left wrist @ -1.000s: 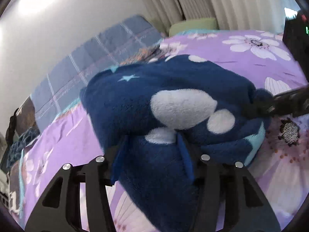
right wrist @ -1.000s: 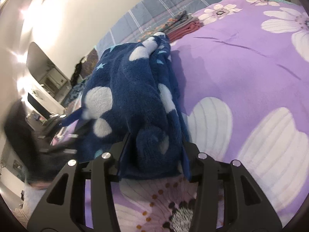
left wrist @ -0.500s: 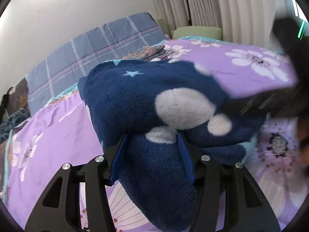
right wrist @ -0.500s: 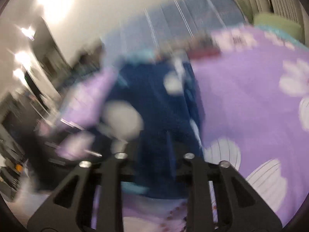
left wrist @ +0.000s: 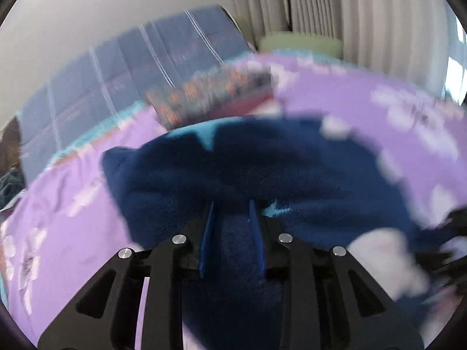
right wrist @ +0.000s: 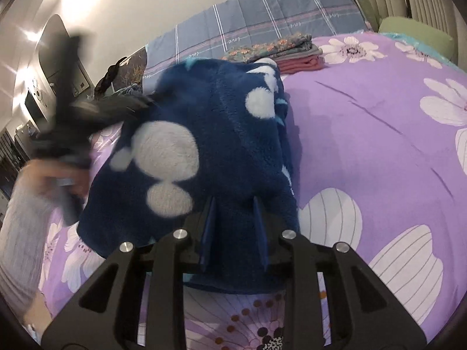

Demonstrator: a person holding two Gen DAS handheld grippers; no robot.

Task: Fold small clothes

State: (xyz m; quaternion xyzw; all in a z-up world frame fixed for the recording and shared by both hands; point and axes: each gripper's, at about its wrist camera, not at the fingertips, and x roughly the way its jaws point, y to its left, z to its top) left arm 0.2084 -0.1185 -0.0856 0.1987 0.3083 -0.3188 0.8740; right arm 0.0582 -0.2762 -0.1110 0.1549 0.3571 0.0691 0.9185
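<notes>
1. Gripping opposite parts of one navy fleece garment [right wrist: 204, 134], both grippers have their tongs drawn narrow, with plush cloth bunched between the blue pads: the left gripper [left wrist: 232, 233] and the right gripper [right wrist: 233, 227].
2. Judging by its doubled bulk, the garment is partly folded and mid-fold, raised a little over the purple flowered bedspread [right wrist: 379, 151] rather than lying flat.
3. What is left, as I judge it: lay the held edge down, square the layers, let go.
4. A stack of folded clothes [right wrist: 280, 51] sits near the far edge of the bed, so some pieces look finished.
5. The garment is thick, fluffy, dark blue with large white spots and small turquoise stars; its outline is lumpy, edges not aligned. The left view is motion-blurred, so finer detail there is unclear.
</notes>
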